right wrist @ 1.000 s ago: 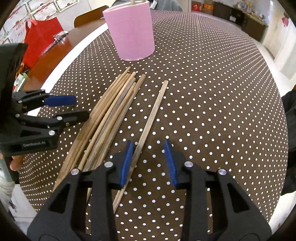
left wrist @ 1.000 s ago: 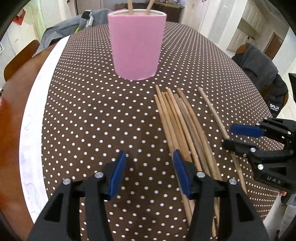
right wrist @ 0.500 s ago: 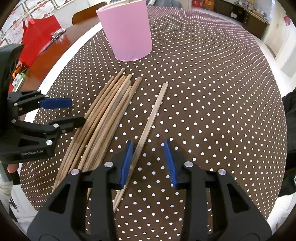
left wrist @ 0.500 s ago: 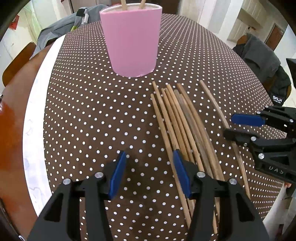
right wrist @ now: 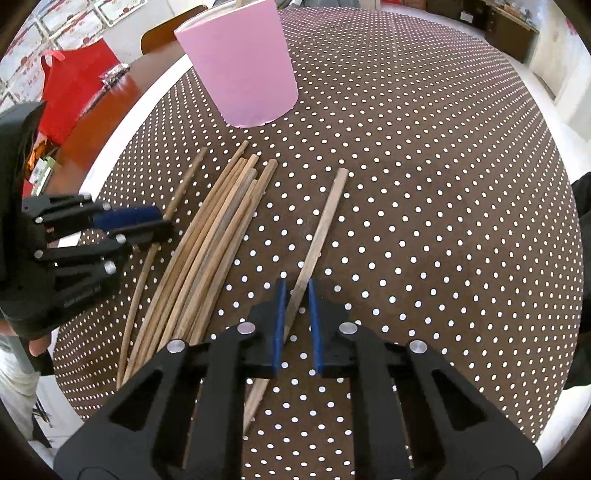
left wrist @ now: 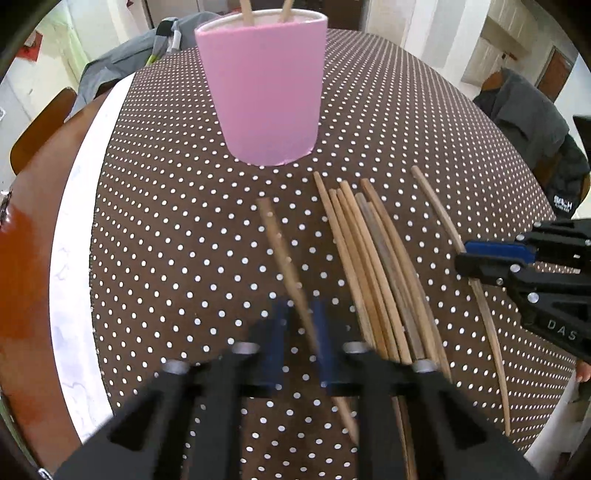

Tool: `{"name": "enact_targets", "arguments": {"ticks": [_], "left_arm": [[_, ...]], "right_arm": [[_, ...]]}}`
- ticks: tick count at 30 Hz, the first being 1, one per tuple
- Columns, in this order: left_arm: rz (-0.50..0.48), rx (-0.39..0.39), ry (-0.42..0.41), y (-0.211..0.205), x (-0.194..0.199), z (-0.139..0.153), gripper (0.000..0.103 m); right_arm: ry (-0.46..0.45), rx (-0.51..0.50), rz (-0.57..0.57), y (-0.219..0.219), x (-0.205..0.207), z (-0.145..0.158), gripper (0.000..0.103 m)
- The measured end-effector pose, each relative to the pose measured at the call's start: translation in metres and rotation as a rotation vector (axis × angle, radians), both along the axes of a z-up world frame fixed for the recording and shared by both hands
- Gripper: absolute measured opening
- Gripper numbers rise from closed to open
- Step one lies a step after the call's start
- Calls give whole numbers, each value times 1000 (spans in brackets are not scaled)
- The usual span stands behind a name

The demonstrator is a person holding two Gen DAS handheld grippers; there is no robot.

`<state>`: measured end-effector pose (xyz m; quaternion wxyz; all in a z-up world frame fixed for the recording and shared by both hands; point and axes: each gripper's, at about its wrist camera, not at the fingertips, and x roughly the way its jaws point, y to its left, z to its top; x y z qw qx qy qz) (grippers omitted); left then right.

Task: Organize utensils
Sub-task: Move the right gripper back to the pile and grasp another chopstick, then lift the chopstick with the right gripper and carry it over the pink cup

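Note:
A pink cup (left wrist: 266,103) (right wrist: 240,66) stands on the dotted tablecloth with two chopsticks (left wrist: 245,11) sticking out of it. A pile of wooden chopsticks (left wrist: 373,266) (right wrist: 214,236) lies in front of it. My left gripper (left wrist: 299,332), blurred, has its jaws closing with the pads pressing a single chopstick (left wrist: 280,251), which sits apart to the left of the pile. To the right of the pile, my right gripper (right wrist: 296,299) is closing too, its blue pads pinching a lone chopstick (right wrist: 325,221). Each gripper also shows at the edge of the other wrist view.
The brown dotted cloth (left wrist: 166,221) covers a round table with a white rim (left wrist: 74,258). A red bag (right wrist: 70,92) lies on the wood at the far left. Grey jackets hang on a chair at the right (left wrist: 524,118) and behind the cup (left wrist: 122,70).
Both pairs of jaws have gone from wide open to closed, each on one chopstick. The left gripper's chopstick now lies clear of the pile, to its left.

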<state>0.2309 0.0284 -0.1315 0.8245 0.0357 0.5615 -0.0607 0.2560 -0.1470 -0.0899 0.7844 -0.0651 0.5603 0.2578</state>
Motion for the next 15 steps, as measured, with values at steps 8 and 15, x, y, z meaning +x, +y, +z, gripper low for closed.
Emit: {"name": "enact_targets", "arguments": {"ticks": [8, 15], "left_arm": [[27, -116, -69, 13, -7, 8, 5], [4, -210, -281, 13, -25, 51, 5]], "right_arm": [[-18, 71, -11, -13, 6, 5, 7], [-111, 177, -17, -24, 7, 32, 7]]}}
